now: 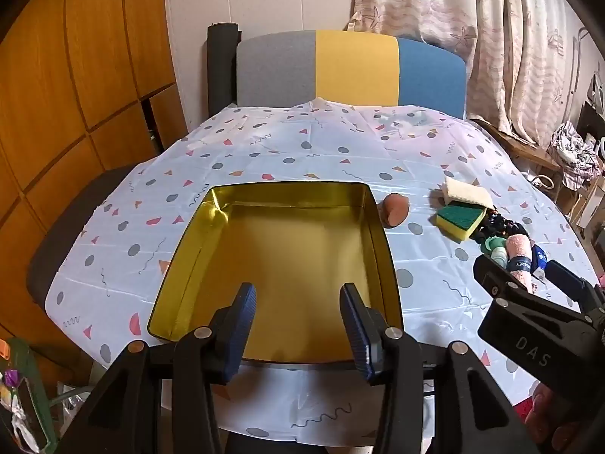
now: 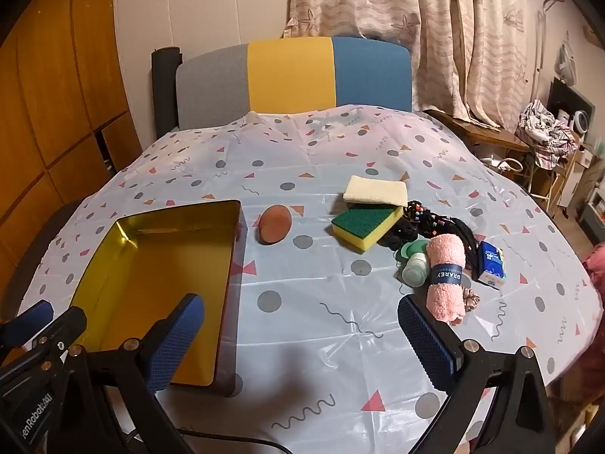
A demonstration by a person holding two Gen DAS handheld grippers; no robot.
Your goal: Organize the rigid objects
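Start of the sort, by my read: the gold tin (image 2: 159, 283) sits empty on the desk (image 2: 321, 340), nothing loaded yet. My left claw (image 1: 298, 325) hovers over the tin's near edge, half-spread, pinching nothing. My right claw (image 2: 302, 344) is spread wide over bare cloth, also empty. The goods lie in a cluster right of the tin: a brown egg-shaped piece (image 2: 275, 224) just beside the tin's far corner, then a green-topped yellow sponge (image 2: 365, 227) with a cream pad (image 2: 376, 190) touching its far side, a rolled pink towel (image 2: 446, 278), a small green bottle (image 2: 415, 269) and a blue packet (image 2: 490, 265) close together. The nearest rigid candidate looks to be the egg piece; it lies on its side, long axis slanting toward the tin. Next move likely calls for the right claw to reach forward and straddle it across its short width.
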